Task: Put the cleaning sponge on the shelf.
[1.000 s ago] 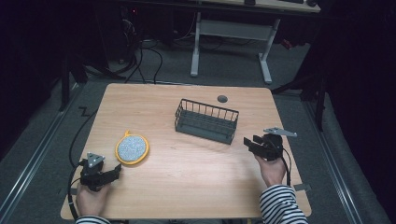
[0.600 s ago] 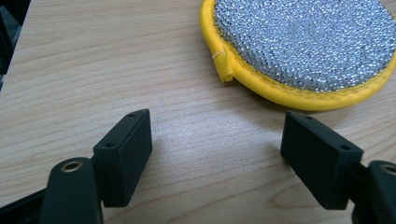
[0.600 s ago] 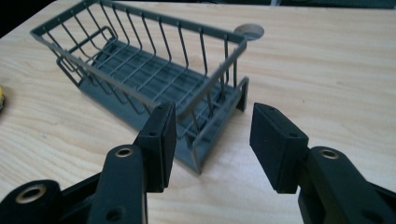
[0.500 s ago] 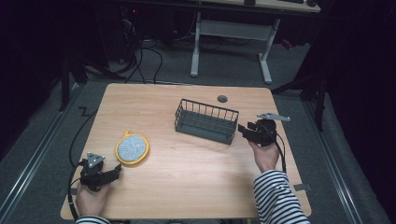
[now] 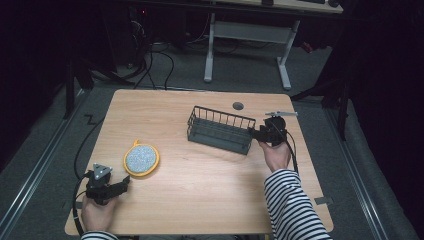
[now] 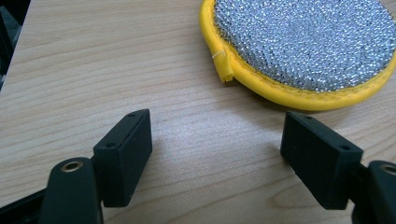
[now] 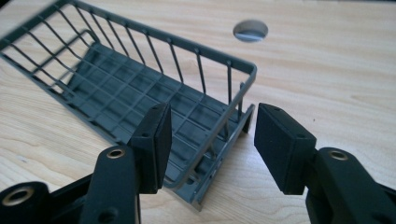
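The right gripper is held at the near right end of the dark wire basket, which stands on the table toward its far right. In the right gripper view its fingers have just been opening and stand apart around the basket's end corner, the end wall between them but not pressed by either pad. The step in hand is judged to be a grasp of that end wall. For a sound grip, the fingers are best brought further over the top rail so that one pad lies inside and one outside, square to the wires, before being closed; a bite on the corner alone could let the light basket pivot or tip.

The left gripper rests near the table's near left edge, its fingers spread wide with nothing between them, just short of the round yellow-rimmed scouring pad, which lies flat on the table, well apart from the basket.
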Tool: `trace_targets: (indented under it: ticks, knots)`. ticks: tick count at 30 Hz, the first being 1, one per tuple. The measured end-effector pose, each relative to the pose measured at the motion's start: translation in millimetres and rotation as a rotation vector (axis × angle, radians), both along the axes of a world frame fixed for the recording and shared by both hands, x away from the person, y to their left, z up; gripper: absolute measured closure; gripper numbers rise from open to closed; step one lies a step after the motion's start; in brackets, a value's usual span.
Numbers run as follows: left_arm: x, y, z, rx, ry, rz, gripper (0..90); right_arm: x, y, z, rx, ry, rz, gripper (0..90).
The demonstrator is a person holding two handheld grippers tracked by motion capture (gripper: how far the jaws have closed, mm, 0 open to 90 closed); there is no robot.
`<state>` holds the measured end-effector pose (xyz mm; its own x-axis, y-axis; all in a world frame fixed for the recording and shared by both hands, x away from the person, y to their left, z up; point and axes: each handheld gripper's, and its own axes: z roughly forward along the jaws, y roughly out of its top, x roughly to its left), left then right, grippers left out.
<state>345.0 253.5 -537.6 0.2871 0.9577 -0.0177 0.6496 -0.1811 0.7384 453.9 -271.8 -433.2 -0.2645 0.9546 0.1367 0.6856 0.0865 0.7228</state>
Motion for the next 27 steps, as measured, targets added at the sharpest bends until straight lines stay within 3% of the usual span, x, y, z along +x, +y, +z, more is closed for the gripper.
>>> trace_targets:
  ticks: [3,27]
  knots:
    - [0.0,0.0,0.0,0.000,0.000,0.000,25.5,3.4,-0.5,-6.0,0.005,0.026,-0.002,46.7]
    - [-0.2,-0.2,-0.2,-0.001,-0.002,0.000,25.5,2.4,8.3,-10.1,-0.027,0.048,0.041,61.1]
